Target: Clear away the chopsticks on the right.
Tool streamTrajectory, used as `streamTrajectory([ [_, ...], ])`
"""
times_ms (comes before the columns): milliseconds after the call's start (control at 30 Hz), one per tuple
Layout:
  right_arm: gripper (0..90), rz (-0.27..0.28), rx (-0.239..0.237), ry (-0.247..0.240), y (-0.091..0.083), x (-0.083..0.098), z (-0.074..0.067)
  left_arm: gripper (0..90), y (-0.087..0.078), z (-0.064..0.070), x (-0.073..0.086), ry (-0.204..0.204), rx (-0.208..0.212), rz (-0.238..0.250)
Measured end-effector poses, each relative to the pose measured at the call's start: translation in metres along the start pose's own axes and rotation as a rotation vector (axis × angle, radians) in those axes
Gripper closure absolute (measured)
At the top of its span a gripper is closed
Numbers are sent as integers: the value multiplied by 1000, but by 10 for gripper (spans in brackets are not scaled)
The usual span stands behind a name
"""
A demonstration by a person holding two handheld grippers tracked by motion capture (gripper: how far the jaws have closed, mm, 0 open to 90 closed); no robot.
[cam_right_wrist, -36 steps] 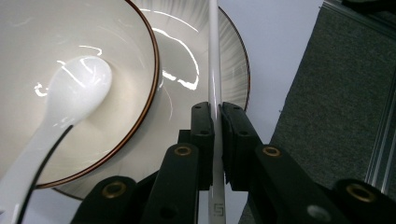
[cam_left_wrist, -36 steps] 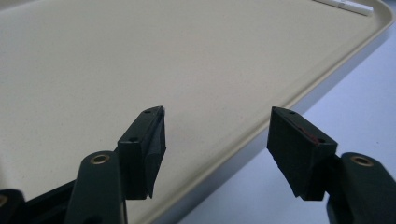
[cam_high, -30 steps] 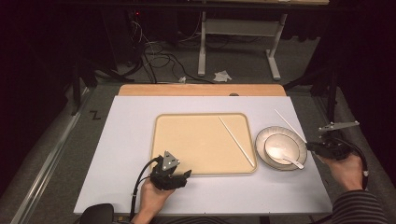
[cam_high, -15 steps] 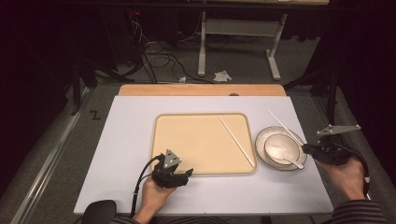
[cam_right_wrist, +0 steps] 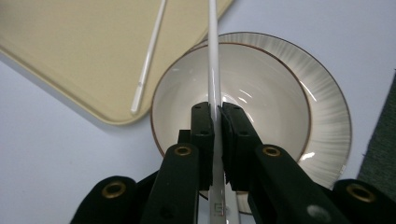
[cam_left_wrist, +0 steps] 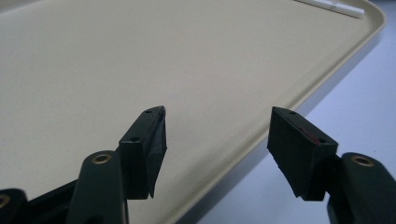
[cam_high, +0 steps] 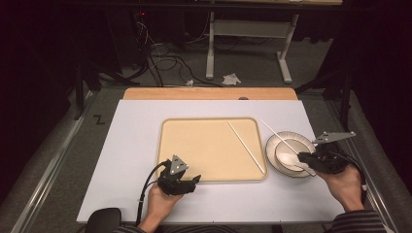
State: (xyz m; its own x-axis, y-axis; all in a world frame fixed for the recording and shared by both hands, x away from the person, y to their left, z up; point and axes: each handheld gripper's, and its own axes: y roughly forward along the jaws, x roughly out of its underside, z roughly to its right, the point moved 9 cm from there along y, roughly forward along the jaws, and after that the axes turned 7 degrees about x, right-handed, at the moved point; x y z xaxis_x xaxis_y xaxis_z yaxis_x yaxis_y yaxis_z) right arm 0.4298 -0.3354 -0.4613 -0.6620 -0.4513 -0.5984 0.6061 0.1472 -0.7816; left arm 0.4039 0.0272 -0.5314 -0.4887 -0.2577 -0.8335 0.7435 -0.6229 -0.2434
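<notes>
The left gripper (cam_high: 191, 180) waits at about six o'clock of the table, its jaws apart with nothing between them, poised over the near rim of the beige tray (cam_left_wrist: 140, 60); it has kept its place over the last second.

The right gripper (cam_high: 302, 158), at about four o'clock, is clamped on a white chopstick (cam_high: 286, 144). In the right gripper view the pads (cam_right_wrist: 201, 135) are pressed together on the chopstick's (cam_right_wrist: 214, 70) thicker end, with the thin shaft running straight out ahead of them. A second ago this chopstick was farther toward two o'clock of the bowl, over the white table (cam_high: 131, 160); now the hand has drawn nearer the bowl (cam_high: 290, 154) and lifted a little, so the stick is carried in the air above the bowl rather than lying on anything. I judge that the pick-up is done and the carry is under way, most likely toward the tray where its partner lies.

The held chopstick's long axis runs from the gripper at four o'clock up to about ten o'clock, tip pointing toward the tray's far right corner, crossing over the bowl's rim. A white spoon (cam_high: 291, 158) lies in the bowl under it.

Farther off, the second chopstick (cam_high: 246, 147) lies flat along the right side of the tray, nearly parallel to the held one, its near end by the tray's near right corner.
</notes>
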Motion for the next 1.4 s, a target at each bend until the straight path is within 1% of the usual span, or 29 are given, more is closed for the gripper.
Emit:
streamTrajectory([
  [67,857,3,-15,-2,-3,-1,-8,377,0,0,0,-1,1,1],
  [167,857,13,-22,-24,-3,-4,-17,377,1,0,0,0,0,-3],
  [200,857,14,-32,-28,-3,-5,-21,377,1,0,0,1,-1,-2],
  [233,857,15,-40,-29,-2,-6,-25,377,1,-1,0,0,-1,-2],
  [267,857,13,-34,-37,-1,-7,-27,377,1,-1,0,-1,-1,-1],
  [300,857,13,-49,-39,1,-8,-31,377,1,-1,0,-2,-2,0],
  [400,857,6,-63,-53,5,-11,-38,377,0,-1,-1,-1,-2,1],
  [500,857,8,-83,-41,8,-14,-47,377,0,-1,-1,2,-1,-2],
  [567,857,16,-97,-44,10,-16,-53,377,0,-1,-1,2,-1,-2],
  [633,857,21,-98,-54,13,-18,-59,377,-1,-1,-1,4,-2,-2],
  [667,857,24,-113,-55,15,-19,-63,377,-1,-1,-1,3,-2,-2],
  [833,857,14,-121,-81,24,-22,-77,377,-1,-1,-1,-1,-2,3],
  [867,857,10,-127,-75,24,-23,-80,377,-1,-1,-1,-2,-3,3],
  [967,856,15,-138,-76,27,-26,-88,377,-1,-1,-2,-1,-2,3],
  [1000,857,14,-145,-92,27,-27,-90,377,-1,-1,-2,-1,-2,3],
  [1033,856,21,-142,-96,27,-28,-94,377,-1,-1,-1,-1,-2,3],
  [1067,856,23,-138,-112,27,-29,-97,377,-1,-1,-1,-1,-2,2],
  [1167,856,22,-149,-124,31,-33,-107,377,-1,-1,-1,4,-2,-2],
  [1267,856,14,-147,-132,35,-35,-112,377,-1,-1,-1,4,-4,0],
  [1300,856,11,-149,-127,37,-36,-115,377,-1,-1,-1,4,-4,2],
  [1400,855,5,-156,-133,42,-37,-119,377,-1,-2,-1,6,-7,2],
])
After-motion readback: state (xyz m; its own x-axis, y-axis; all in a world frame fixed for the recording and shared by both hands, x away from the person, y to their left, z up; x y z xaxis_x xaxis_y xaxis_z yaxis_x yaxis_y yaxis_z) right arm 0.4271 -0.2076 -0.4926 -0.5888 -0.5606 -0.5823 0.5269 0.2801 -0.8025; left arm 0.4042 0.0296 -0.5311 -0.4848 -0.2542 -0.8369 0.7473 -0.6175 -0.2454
